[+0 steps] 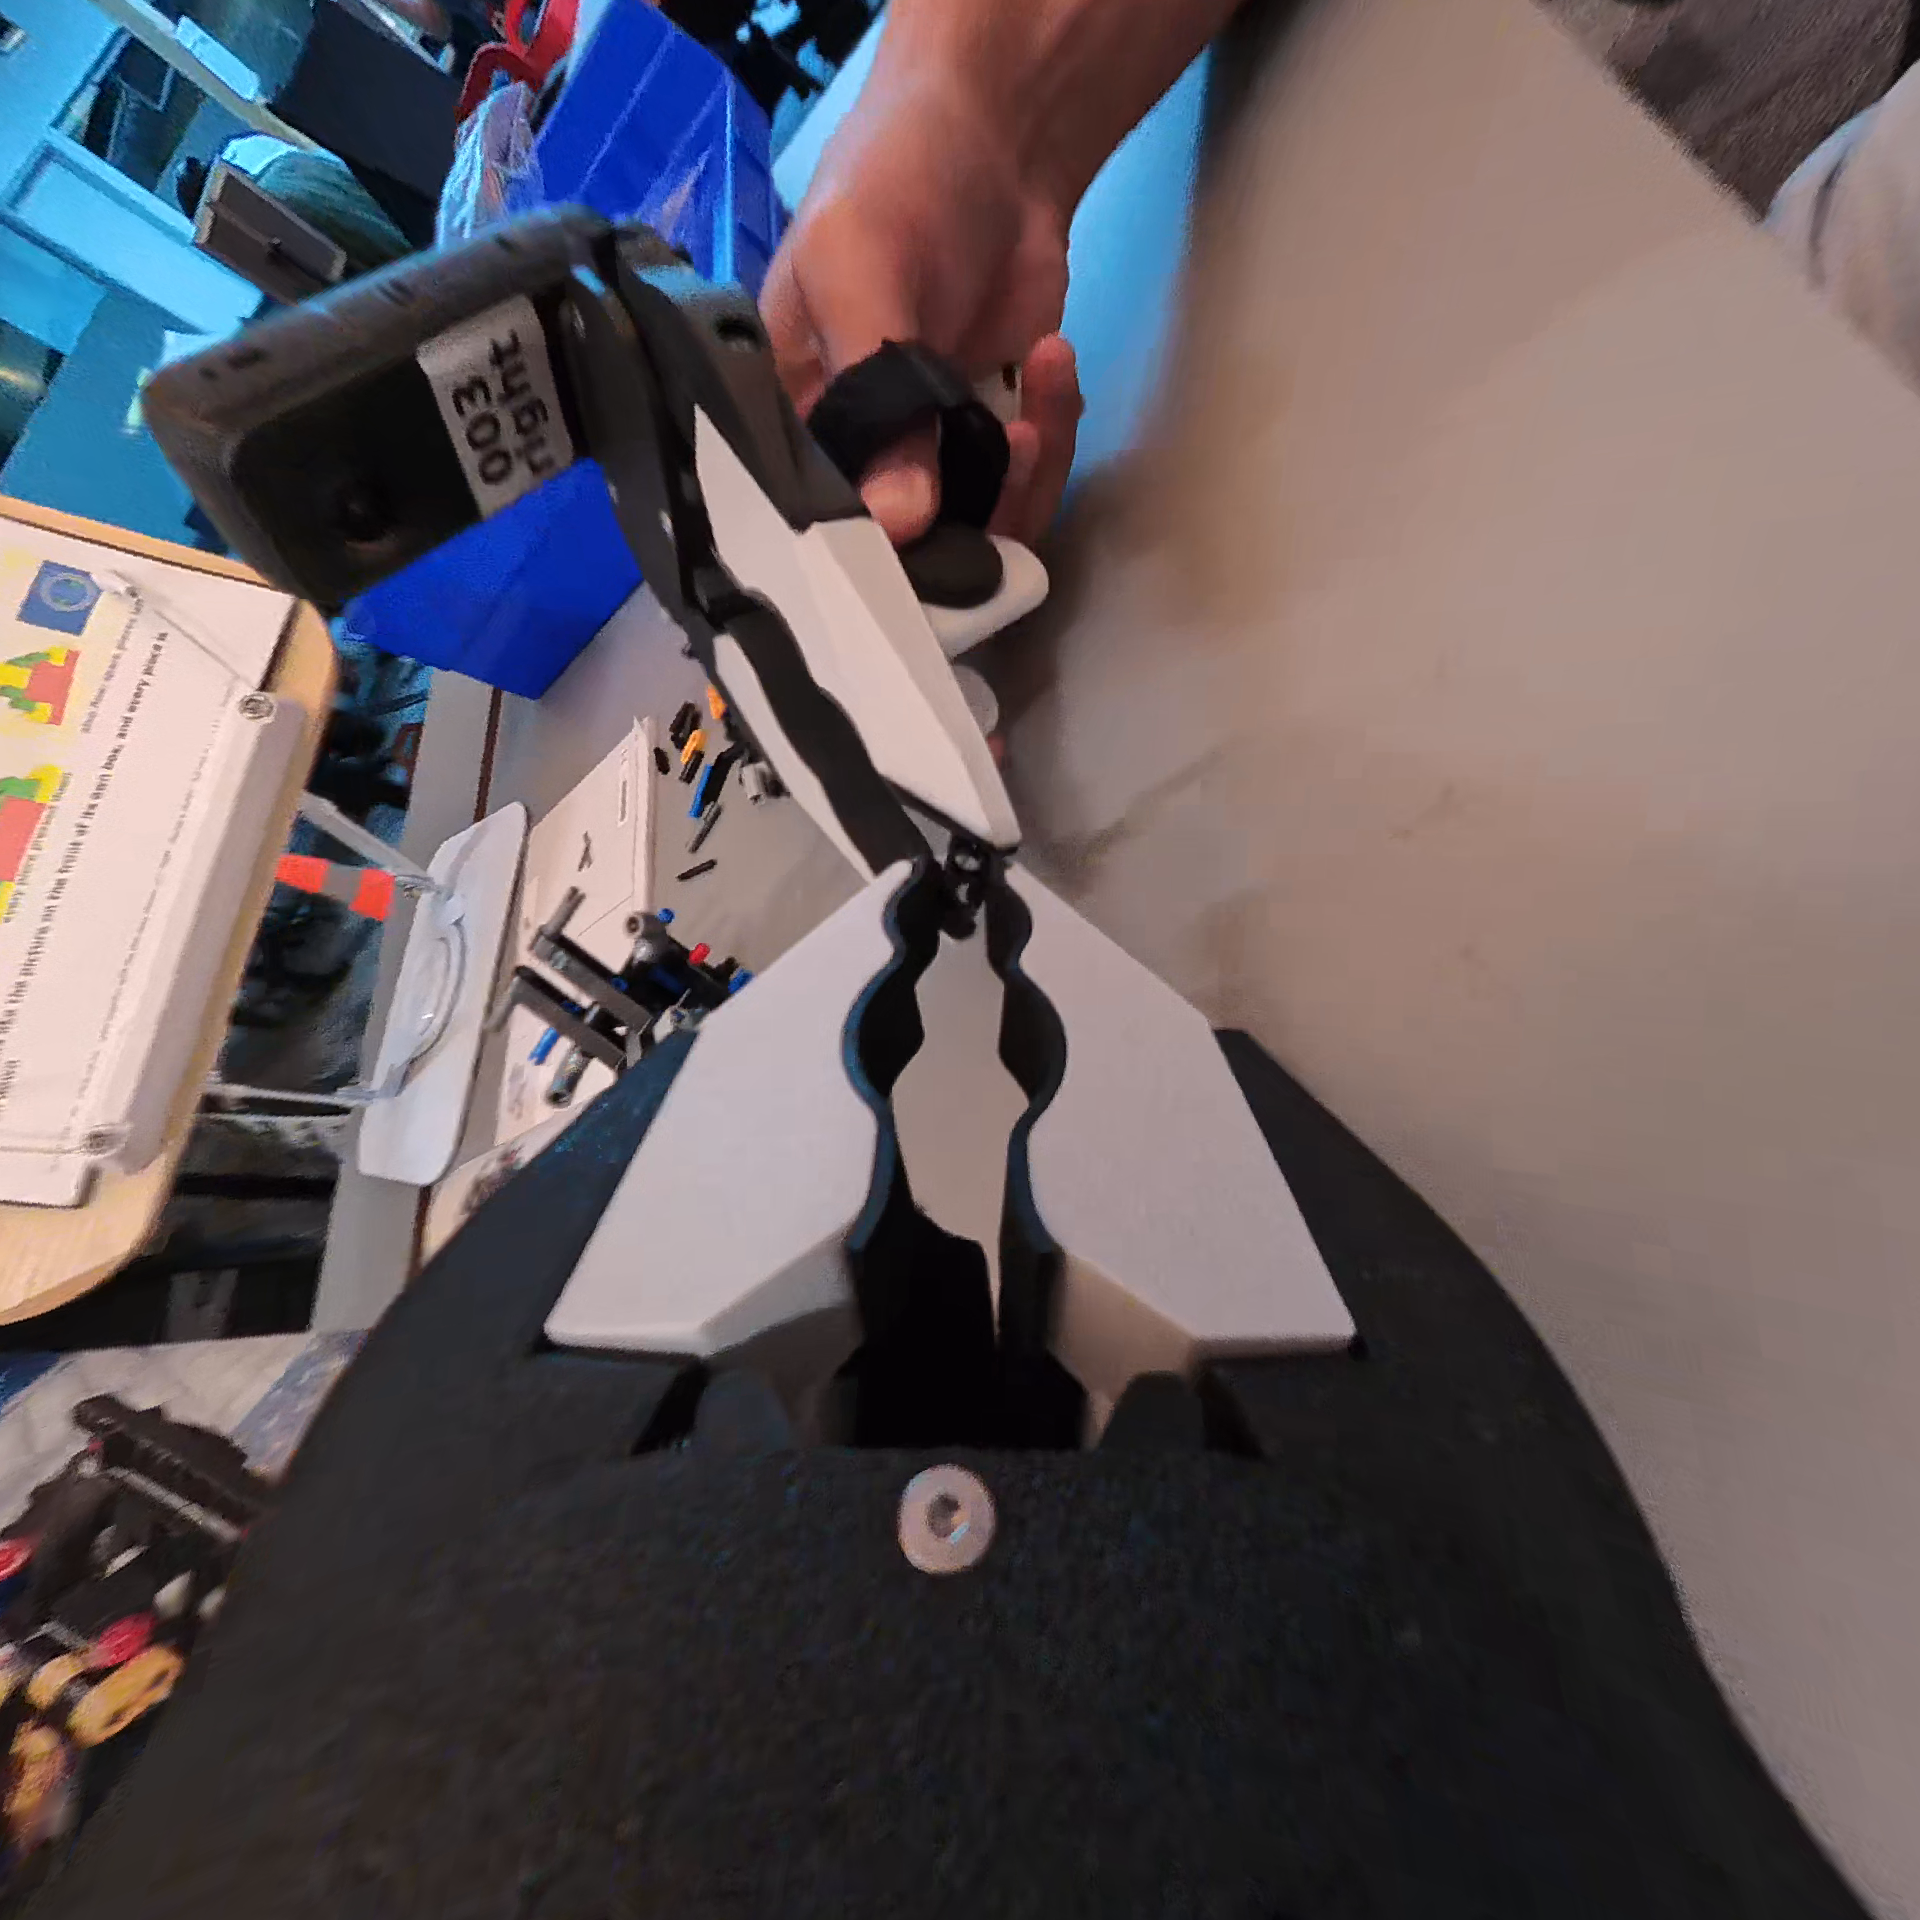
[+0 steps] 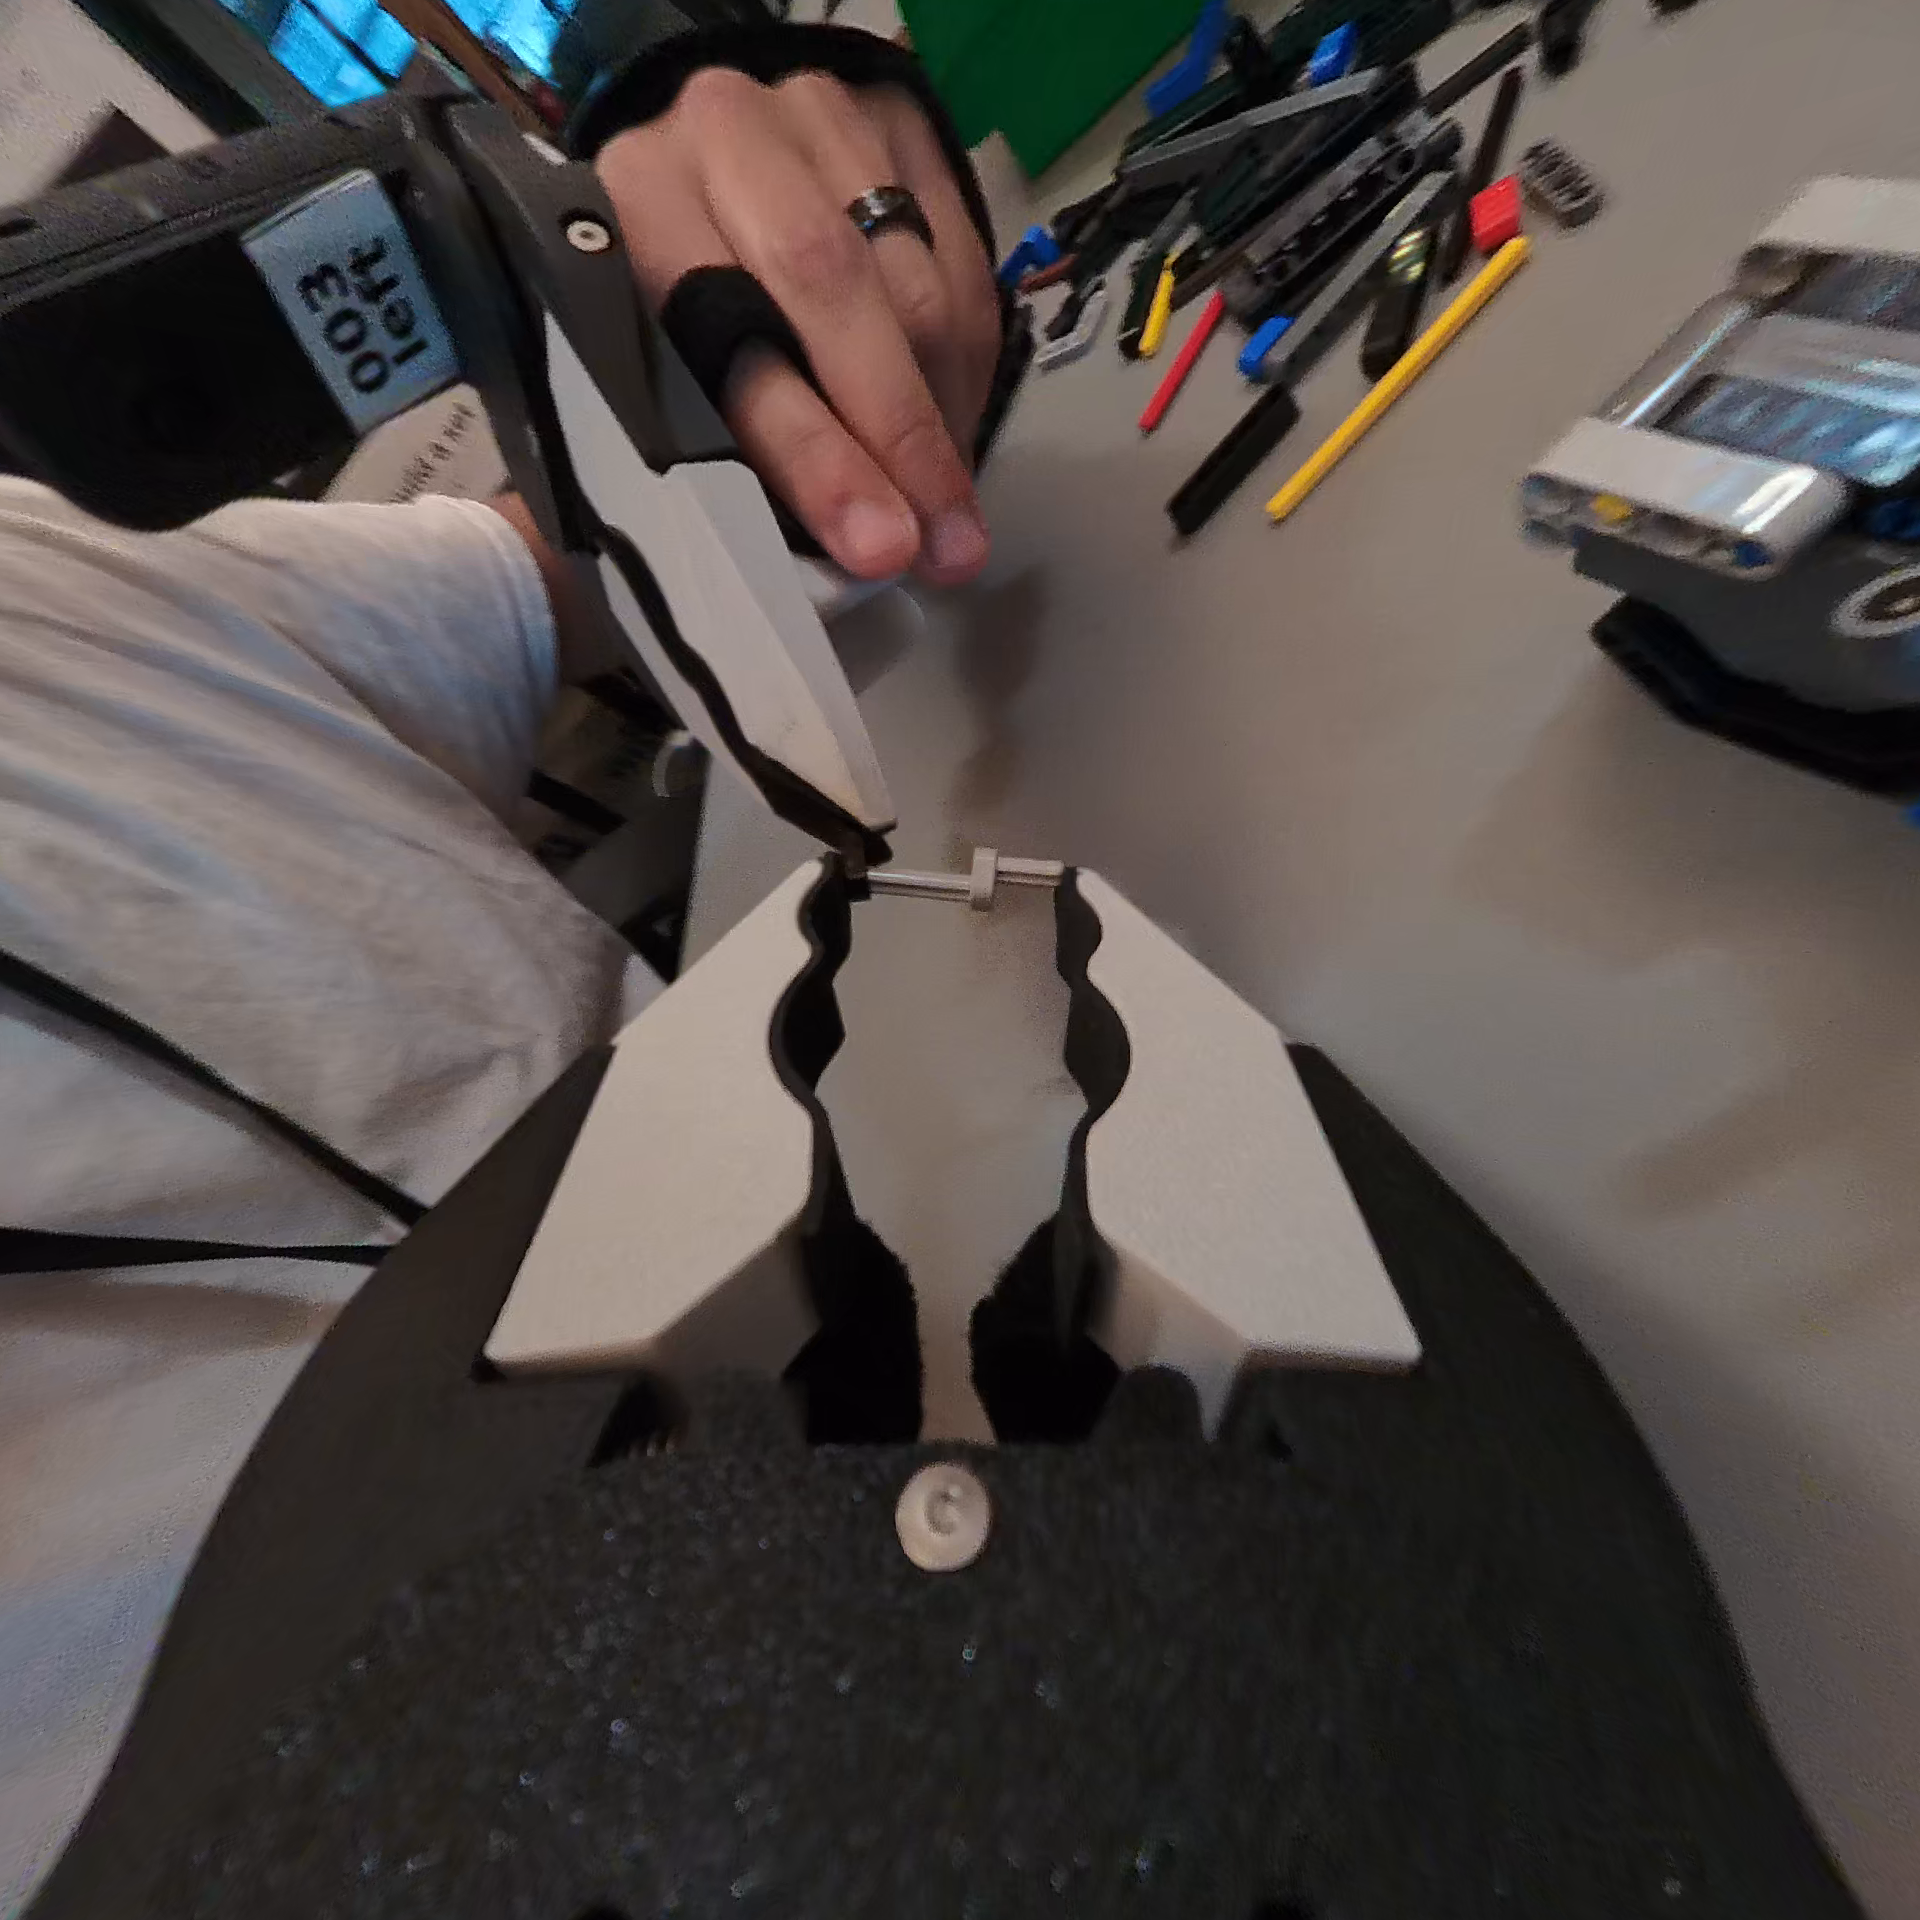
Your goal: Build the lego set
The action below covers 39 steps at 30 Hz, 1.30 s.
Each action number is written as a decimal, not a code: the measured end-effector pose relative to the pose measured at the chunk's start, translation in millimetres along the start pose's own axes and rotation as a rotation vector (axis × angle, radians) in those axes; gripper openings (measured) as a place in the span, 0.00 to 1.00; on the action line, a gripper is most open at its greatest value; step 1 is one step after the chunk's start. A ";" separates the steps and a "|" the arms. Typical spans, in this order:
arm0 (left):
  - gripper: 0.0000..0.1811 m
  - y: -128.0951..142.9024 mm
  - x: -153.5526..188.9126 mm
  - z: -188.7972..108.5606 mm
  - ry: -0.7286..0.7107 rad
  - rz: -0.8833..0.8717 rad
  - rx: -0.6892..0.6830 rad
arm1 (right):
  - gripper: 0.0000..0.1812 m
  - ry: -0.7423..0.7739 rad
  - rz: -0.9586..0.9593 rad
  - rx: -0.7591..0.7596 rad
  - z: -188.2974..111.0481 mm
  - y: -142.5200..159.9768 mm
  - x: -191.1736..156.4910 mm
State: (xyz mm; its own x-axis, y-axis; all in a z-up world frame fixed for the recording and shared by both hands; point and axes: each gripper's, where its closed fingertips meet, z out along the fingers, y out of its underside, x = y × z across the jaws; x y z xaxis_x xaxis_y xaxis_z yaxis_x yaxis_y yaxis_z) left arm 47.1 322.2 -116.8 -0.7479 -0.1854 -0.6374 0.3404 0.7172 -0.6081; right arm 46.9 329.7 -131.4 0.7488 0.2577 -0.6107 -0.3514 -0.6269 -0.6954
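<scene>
In the right wrist view, my right gripper holds a thin grey axle endwise between its fingertips, with a small grey bush on it. My left gripper comes in from the upper left and its tip meets the axle's left end. In the left wrist view, my left gripper is shut on a small black piece at its tips. The right gripper touches that spot from above. Both are held a little above the grey table.
A pile of loose beams, pins and axles and a long yellow axle lie at the back right. A grey lego car stands at the right. A partial black assembly, a blue bin and an instruction sheet are at the left. My left and right fingertips are right by each other.
</scene>
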 end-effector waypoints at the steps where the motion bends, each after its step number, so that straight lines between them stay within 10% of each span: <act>1: 0.04 3.2 -1.5 2.5 -0.025 0.032 -0.022 | 0.22 0.039 -0.023 0.003 -1.9 -1.3 4.0; 39: 0.03 12.7 -7.8 17.8 -0.180 0.216 -0.184 | 0.19 0.162 -0.166 0.010 -12.1 -2.9 13.8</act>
State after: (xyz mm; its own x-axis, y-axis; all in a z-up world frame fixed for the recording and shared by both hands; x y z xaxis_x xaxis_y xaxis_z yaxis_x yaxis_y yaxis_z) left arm 67.4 320.8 -127.9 -0.5514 -0.1200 -0.8256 0.3595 0.8588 -0.3650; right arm 65.1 326.2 -133.2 0.8771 0.2345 -0.4191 -0.2209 -0.5779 -0.7856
